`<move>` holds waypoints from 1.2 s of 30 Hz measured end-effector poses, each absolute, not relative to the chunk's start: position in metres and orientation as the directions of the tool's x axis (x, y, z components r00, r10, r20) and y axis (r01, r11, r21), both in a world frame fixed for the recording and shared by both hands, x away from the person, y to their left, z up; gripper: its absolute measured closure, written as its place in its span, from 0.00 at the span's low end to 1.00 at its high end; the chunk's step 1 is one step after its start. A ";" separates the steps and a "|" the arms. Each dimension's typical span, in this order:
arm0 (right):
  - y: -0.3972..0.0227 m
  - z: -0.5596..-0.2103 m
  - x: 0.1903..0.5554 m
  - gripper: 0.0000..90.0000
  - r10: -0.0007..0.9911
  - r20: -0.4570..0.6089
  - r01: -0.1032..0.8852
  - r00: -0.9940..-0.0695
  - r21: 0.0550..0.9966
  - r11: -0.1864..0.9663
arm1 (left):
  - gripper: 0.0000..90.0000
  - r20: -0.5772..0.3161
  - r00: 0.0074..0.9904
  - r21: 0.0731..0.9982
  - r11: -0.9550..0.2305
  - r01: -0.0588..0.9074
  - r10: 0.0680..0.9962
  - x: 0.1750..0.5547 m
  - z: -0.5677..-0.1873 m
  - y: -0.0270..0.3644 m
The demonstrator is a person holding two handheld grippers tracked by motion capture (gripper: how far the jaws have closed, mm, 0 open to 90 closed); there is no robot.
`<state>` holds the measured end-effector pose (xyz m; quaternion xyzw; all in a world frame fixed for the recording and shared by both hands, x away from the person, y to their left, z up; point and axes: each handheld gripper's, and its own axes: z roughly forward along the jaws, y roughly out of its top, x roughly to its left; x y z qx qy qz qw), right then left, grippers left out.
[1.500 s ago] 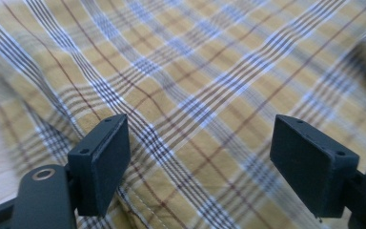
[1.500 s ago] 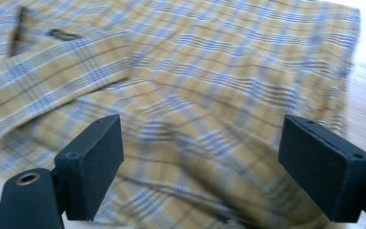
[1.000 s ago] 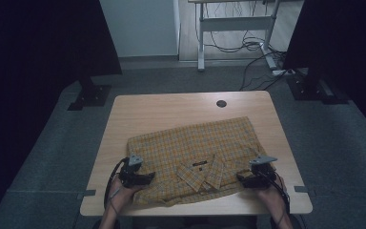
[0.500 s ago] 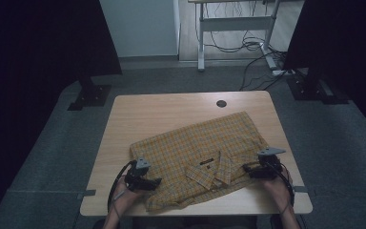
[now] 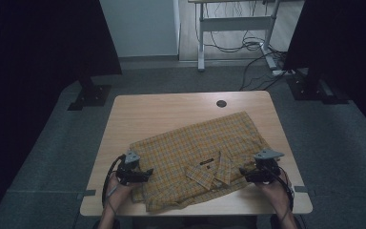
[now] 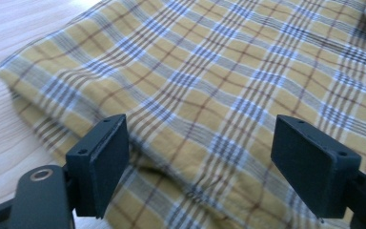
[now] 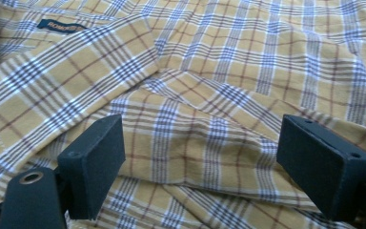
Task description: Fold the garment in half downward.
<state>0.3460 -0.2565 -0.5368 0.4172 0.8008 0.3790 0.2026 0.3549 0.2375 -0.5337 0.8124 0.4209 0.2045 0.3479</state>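
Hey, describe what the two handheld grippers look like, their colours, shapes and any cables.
The left gripper and the right gripper look alike: black bodies, each topped by a grey three-cornered plate. Each has two flat, rectangular black jaws with small screw holes. A brass-coloured ring sits in the mount below one jaw. A black cable loops back from each gripper along the person's bare forearms.

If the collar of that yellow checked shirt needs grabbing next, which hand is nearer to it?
The right gripper, probably. In the high view it sits beside the collar of the yellow checked shirt, jaws open. Its own view shows the collar and label close ahead. The left gripper, also open, faces the shirt's plain folded edge.
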 end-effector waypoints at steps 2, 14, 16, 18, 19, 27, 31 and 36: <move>-0.256 -0.537 0.345 0.17 0.820 -0.007 0.514 -0.572 0.776 0.365 | 0.22 0.039 0.551 0.746 -0.391 0.539 0.833 0.354 -0.531 0.242; -0.287 -0.538 0.324 0.16 0.859 0.003 0.521 -0.512 0.796 0.308 | 0.19 0.024 0.427 0.787 -0.281 0.550 0.904 0.344 -0.523 0.288; -0.295 -0.541 0.320 0.16 0.869 0.006 0.527 -0.495 0.797 0.295 | 0.19 0.021 0.406 0.785 -0.267 0.560 0.914 0.344 -0.526 0.295; -0.302 -0.543 0.316 0.16 0.878 0.010 0.536 -0.479 0.796 0.283 | 0.19 0.019 0.388 0.779 -0.257 0.572 0.921 0.345 -0.530 0.300; -0.305 -0.545 0.314 0.15 0.882 0.013 0.541 -0.471 0.794 0.277 | 0.19 0.021 0.381 0.774 -0.256 0.579 0.924 0.346 -0.533 0.302; -0.318 -0.560 0.306 0.15 0.899 0.002 0.584 -0.437 0.762 0.282 | 0.18 0.039 0.356 0.733 -0.269 0.625 0.934 0.352 -0.553 0.308; -0.318 -0.570 0.305 0.11 0.897 0.013 0.608 -0.442 0.739 0.289 | 0.16 0.034 0.355 0.750 -0.259 0.609 0.934 0.352 -0.556 0.310; -0.317 -0.573 0.305 0.09 0.901 0.012 0.594 -0.434 0.756 0.276 | 0.12 0.034 0.356 0.747 -0.260 0.612 0.934 0.353 -0.556 0.310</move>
